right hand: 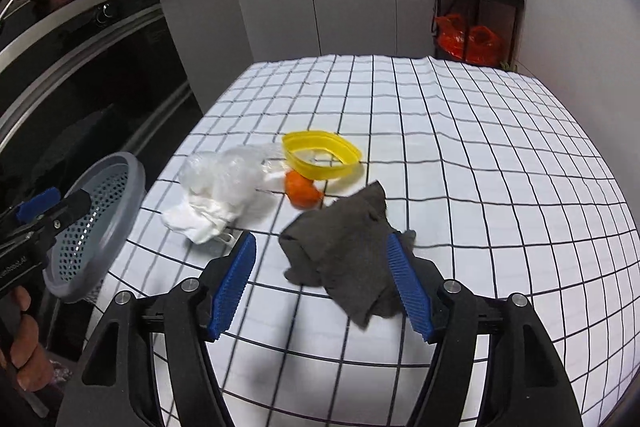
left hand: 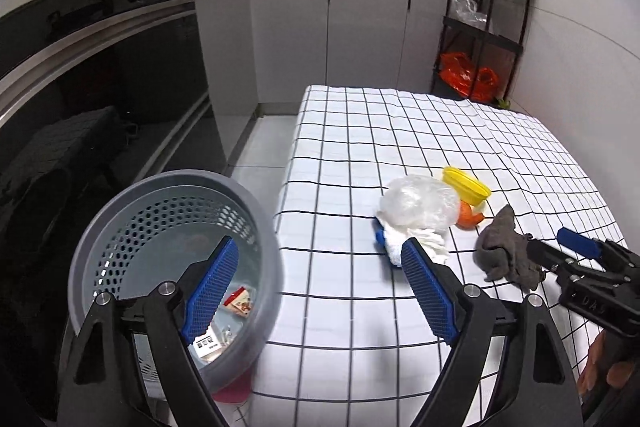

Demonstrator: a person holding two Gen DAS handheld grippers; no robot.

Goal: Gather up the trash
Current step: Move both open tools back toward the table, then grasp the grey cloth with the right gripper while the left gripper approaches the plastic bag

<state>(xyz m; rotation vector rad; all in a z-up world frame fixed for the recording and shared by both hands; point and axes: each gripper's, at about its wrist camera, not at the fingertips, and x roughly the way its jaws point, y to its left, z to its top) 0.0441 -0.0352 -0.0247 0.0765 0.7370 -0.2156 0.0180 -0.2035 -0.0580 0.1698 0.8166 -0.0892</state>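
A grey perforated trash basket [left hand: 176, 247] stands off the table's left edge with some wrappers inside; it also shows in the right wrist view [right hand: 100, 223]. My left gripper [left hand: 320, 287] is open and empty, with one finger over the basket and one over the table. On the checked tablecloth [right hand: 440, 147] lie a clear plastic bag [right hand: 228, 171], a crumpled white tissue [right hand: 200, 219], a yellow ring-shaped lid [right hand: 320, 159], an orange peel [right hand: 302, 191] and a dark grey rag [right hand: 344, 259]. My right gripper [right hand: 320, 283] is open, its fingers on either side of the rag.
A black wire shelf cart [left hand: 484, 27] with red bags stands at the far right corner. Grey cabinets and a counter with a sink run along the back. A dark oven front [left hand: 100, 87] is on the left. A narrow floor strip lies between oven and table.
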